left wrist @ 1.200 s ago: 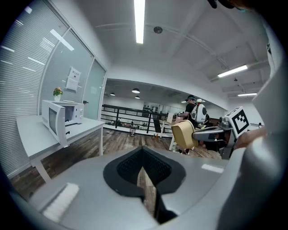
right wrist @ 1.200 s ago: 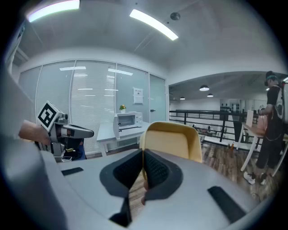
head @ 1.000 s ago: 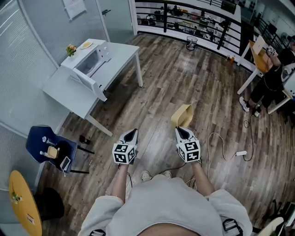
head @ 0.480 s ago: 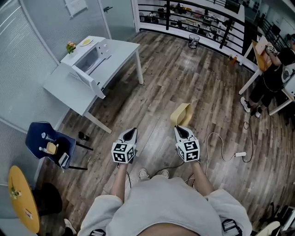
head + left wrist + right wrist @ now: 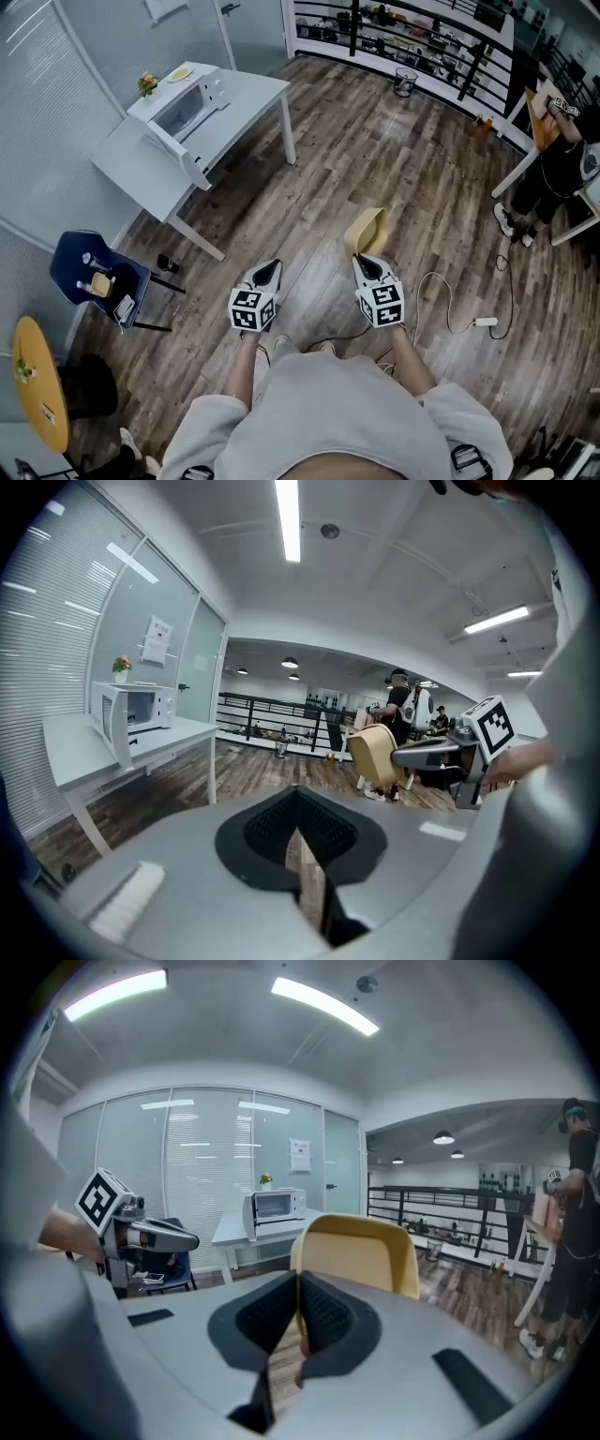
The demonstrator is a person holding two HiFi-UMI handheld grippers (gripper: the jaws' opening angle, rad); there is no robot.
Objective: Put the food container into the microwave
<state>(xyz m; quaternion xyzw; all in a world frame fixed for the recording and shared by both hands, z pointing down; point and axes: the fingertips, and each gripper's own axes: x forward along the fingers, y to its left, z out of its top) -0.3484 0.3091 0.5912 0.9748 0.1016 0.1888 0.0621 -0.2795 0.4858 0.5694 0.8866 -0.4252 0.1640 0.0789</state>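
R claw (image 5: 366, 261): clamped on rim of yellow food container (image 5: 367, 229), carried on edge, mid-floor. L claw (image 5: 266, 270): closed, empty. Microwave (image 5: 184, 116) on table (image 5: 141, 178): well apart, ahead-left; L side nearer.

microwave (image 5: 184, 111) interior unclear, chair items (image 5: 97, 284) too small

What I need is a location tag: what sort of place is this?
Probably an open-plan office or lab: glass walls with blinds, a white table carrying a microwave, and a black railing.
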